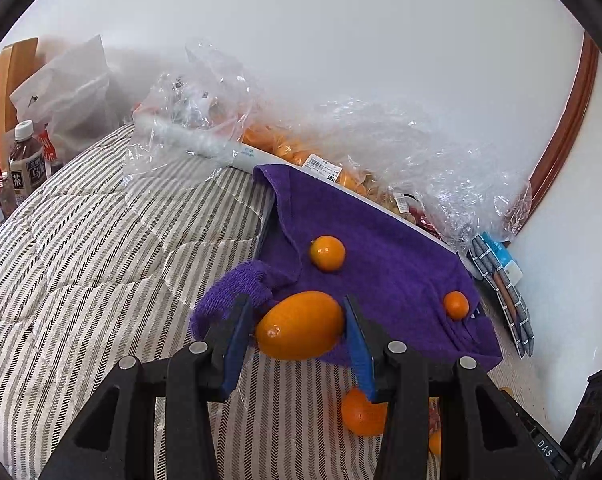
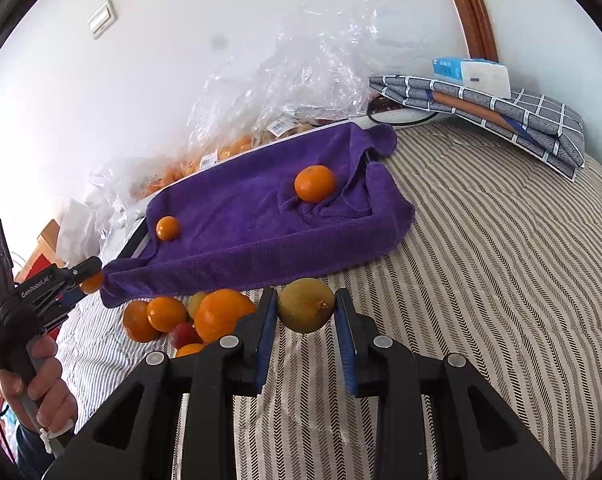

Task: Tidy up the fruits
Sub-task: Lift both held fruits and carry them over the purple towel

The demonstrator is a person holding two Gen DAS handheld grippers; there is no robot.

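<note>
My left gripper [image 1: 297, 320] is shut on an oval orange fruit [image 1: 299, 325] at the near edge of a purple towel [image 1: 385, 256]. Two small oranges [image 1: 327, 253] [image 1: 456, 305] lie on the towel. My right gripper [image 2: 306, 312] is shut on a yellow-green round fruit [image 2: 306, 305] just in front of the towel [image 2: 261, 220]. A pile of oranges and a red fruit [image 2: 189, 320] lies on the striped bed to the left of it. The left gripper [image 2: 83, 280] shows at the towel's left corner with the orange fruit [image 2: 92, 282].
Clear plastic bags of oranges [image 1: 301, 148] lie behind the towel against the white wall. A tea bottle [image 1: 24, 164] and a white bag [image 1: 73, 92] stand at the far left. A folded checked cloth [image 2: 501, 120] with a tissue pack [image 2: 471, 72] lies at the bed's far right.
</note>
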